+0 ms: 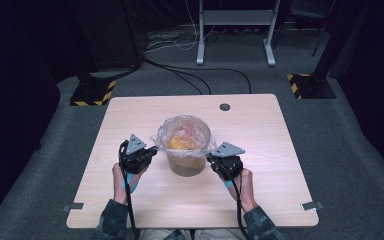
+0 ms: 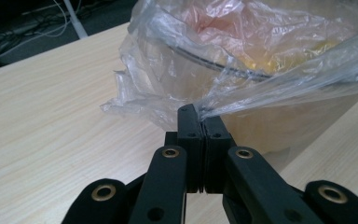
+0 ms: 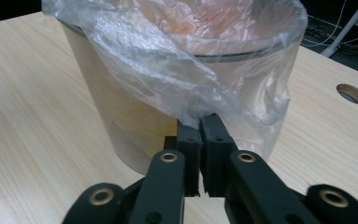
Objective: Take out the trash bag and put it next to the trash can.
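A tan round bin (image 1: 186,162) stands in the middle of the table, lined with a clear plastic bag (image 1: 182,131) whose rim folds over the bin's edge. Something yellow-orange lies inside the bag. My left gripper (image 1: 150,152) is at the bin's left side, shut on a pinch of the bag's edge (image 2: 223,103). At the bin's right side my right gripper (image 1: 212,157) is shut on the bag's overhanging film (image 3: 200,109). The bin's wall (image 3: 121,121) rises close in front of the right jaws.
The light wooden table (image 1: 130,200) has a round cable hole (image 1: 224,107) near its far edge. Beyond the table are a white desk frame (image 1: 235,30), floor cables and two striped stand bases (image 1: 92,92) on grey carpet.
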